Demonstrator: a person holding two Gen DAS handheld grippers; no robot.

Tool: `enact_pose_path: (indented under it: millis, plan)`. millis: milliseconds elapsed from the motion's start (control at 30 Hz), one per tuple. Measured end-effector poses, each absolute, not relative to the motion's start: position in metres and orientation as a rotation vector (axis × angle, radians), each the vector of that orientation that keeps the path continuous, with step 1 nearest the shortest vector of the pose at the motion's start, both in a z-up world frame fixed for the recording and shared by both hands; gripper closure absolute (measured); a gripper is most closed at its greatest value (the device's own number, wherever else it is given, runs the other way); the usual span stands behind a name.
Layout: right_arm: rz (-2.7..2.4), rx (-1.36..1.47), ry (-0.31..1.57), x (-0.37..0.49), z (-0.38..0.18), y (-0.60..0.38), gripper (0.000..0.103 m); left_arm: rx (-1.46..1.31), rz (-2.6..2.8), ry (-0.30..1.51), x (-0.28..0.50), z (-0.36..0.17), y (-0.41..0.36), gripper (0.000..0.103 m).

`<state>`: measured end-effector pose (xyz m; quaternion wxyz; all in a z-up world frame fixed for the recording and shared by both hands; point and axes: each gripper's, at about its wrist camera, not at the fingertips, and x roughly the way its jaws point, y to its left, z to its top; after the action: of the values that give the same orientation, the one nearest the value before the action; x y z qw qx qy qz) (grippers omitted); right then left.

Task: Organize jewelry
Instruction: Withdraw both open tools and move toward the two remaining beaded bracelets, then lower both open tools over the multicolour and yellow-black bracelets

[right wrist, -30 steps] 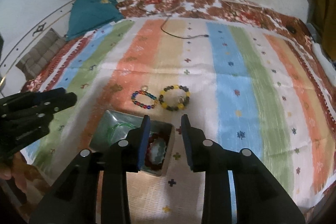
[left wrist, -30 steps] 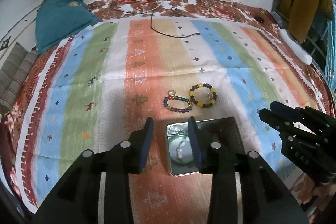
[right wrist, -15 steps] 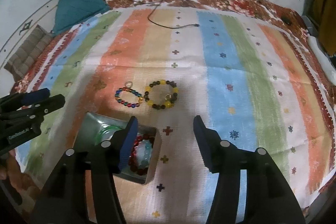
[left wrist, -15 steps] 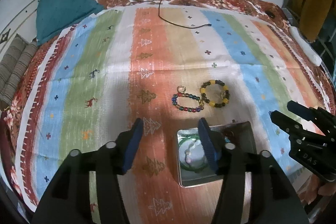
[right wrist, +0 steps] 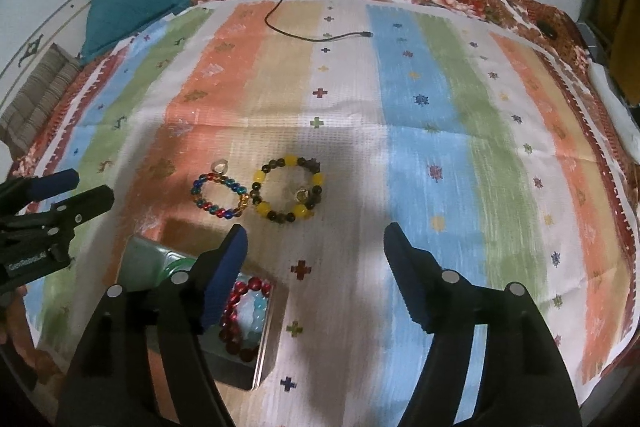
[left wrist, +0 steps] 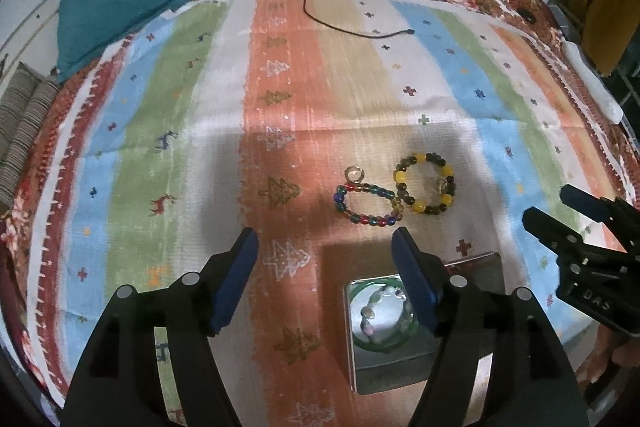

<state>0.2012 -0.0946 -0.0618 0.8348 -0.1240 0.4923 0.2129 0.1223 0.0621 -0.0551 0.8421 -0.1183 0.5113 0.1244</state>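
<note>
Two grippers over a bed covered by one striped cloth. The left gripper and the right gripper each carry two blue-padded fingers, four fingers in all. Both pairs stand wide apart with nothing between them, and both have just been opening.

Two bracelets lie loose on the cloth, side by side and touching at one point: a multicoloured bead bracelet with a small clear ring at its far edge, and a yellow-and-dark bead bracelet to its right. In the right wrist view the same pair appears as the multicoloured one and the yellow-and-dark one, both just ahead of the fingertips.

One open metal tin sits on the cloth nearer the cameras than the loose bracelets. Inside it, the left wrist view shows one green bangle and one pale bead bracelet; the right wrist view shows one dark red bead bracelet and a pale blue beaded piece. Parts of the tin are hidden behind fingers, so a full count of its contents cannot be given.

One black cable trails across the far cloth; one teal cloth bundle lies at the far left corner.
</note>
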Motion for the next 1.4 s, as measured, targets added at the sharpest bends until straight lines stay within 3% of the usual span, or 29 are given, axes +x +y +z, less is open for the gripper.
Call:
enact_pose_path:
  millis: [933, 1233, 1400]
  plan:
    - [0.418, -0.263, 1.159, 0.264, -0.104, -0.077, 0.03, -0.188, 0.244, 1.198, 0.174, -0.105, 0.071, 0.031]
    - [0.43, -0.288, 1.187, 0.277, -0.12, -0.065, 0.03, -0.173, 0.233, 1.233, 0.187, -0.119, 0.072, 0.033]
    - [0.439, -0.297, 1.198, 0.283, -0.128, -0.057, 0.03, -0.163, 0.22, 1.262, 0.194, -0.13, 0.073, 0.04]
